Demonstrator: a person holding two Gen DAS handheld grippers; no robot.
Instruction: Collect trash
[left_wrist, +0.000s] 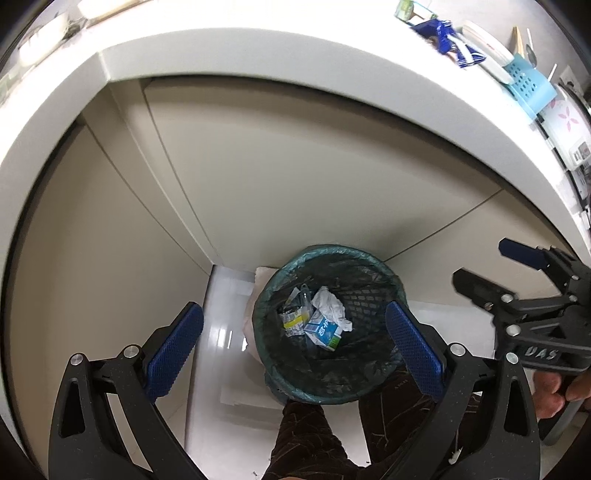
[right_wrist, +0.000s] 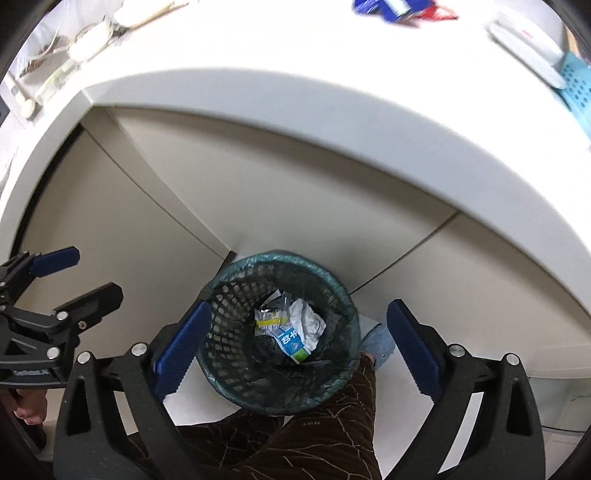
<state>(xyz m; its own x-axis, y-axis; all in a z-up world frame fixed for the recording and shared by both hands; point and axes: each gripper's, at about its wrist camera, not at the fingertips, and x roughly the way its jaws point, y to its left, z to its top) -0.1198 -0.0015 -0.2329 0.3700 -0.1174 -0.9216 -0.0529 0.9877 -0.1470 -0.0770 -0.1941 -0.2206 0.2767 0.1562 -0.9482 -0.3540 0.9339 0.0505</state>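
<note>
Right wrist view: right gripper (right_wrist: 295, 347) hangs wide and empty above the waste basket (right_wrist: 221, 280), whose milk carton (right_wrist: 291, 343) lies inside. Left gripper (left_wrist: 295, 350) gapes empty over it too, ready for more.

So the bin (right_wrist: 280, 332) sits on the floor right up against the cabinet front (right_wrist: 295, 206), under the counter edge (right_wrist: 295, 103). Inside it, a carton (right_wrist: 291, 343) lies beside crumpled paper (right_wrist: 308, 321), and a basket (left_wrist: 526, 83) is up on the counter.

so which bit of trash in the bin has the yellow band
The clear crinkled wrapper, left of the blue-and-white carton; the crumpled white paper shows no yellow.
</note>
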